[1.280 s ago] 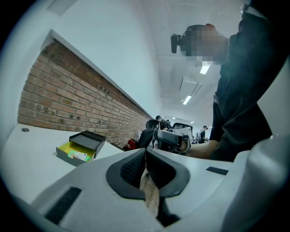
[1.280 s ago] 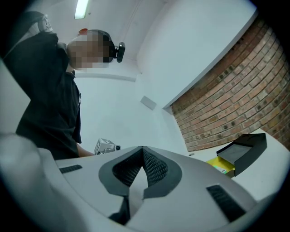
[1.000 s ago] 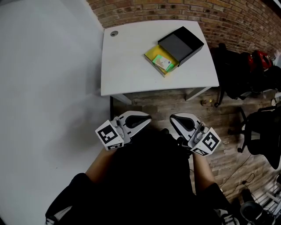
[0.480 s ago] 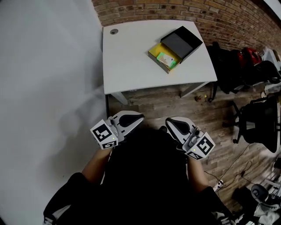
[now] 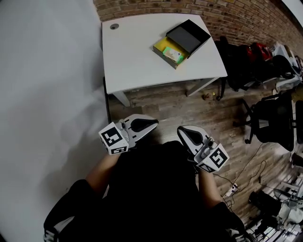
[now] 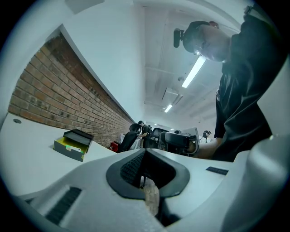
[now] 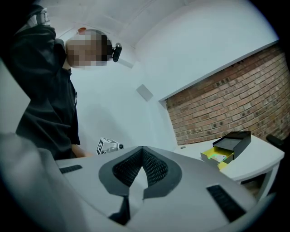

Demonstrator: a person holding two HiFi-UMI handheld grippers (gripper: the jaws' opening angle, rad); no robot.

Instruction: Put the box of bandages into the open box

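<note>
White worktop (image 5: pixel 137 56) far: open box (image 5: pixel 161 46) holds bandage box (image 5: pixel 173 55). Left gripper (image 5: pixel 152 124), right gripper (image 5: pixel 182 131) near, off the worktop; both jaws pressed together, empty.

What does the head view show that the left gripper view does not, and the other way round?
Only the head view shows the wooden floor, the black office chairs and the box of bandages lying in the open box.

Only the left gripper view shows the ceiling light, the head camera and the left gripper from close by, its jaws together on nothing.

Both show the white table, the open box on it and the brick wall.
</note>
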